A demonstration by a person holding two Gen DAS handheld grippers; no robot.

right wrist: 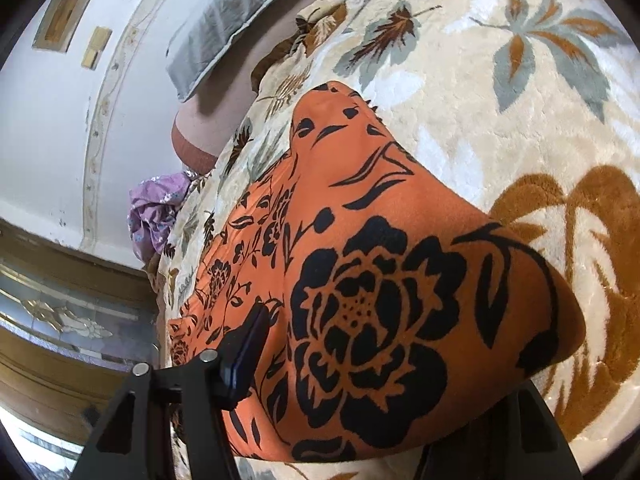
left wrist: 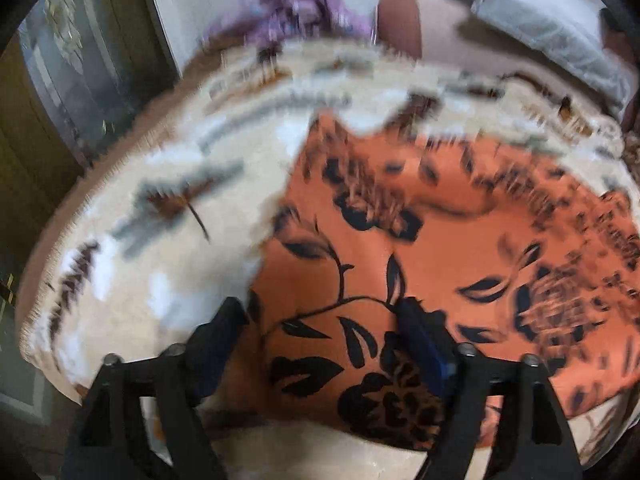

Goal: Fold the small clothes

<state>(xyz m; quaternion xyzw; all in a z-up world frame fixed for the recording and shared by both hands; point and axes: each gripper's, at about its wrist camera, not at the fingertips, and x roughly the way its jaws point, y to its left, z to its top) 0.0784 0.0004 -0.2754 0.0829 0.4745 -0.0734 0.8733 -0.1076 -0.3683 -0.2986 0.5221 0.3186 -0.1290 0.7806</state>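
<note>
An orange garment [left wrist: 420, 216] with a black flower print lies spread on a cream leaf-patterned blanket [left wrist: 168, 208]; the left wrist view is blurred. My left gripper [left wrist: 320, 316] hovers over the garment's near left edge, its two fingers wide apart and nothing pressed between them. In the right wrist view the same garment [right wrist: 380, 240] bulges up close to the camera. My right gripper [right wrist: 380, 340] stands open: its left finger [right wrist: 252, 332] shows beside the cloth, while the other finger is hidden under the draped fabric.
A crumpled purple garment [right wrist: 156, 212] lies at the blanket's far edge near the wall. A grey pillow [right wrist: 224, 28] rests on the bed's pink sheet [right wrist: 208, 120]. A wooden cabinet with glass panels [left wrist: 68, 80] stands beside the bed.
</note>
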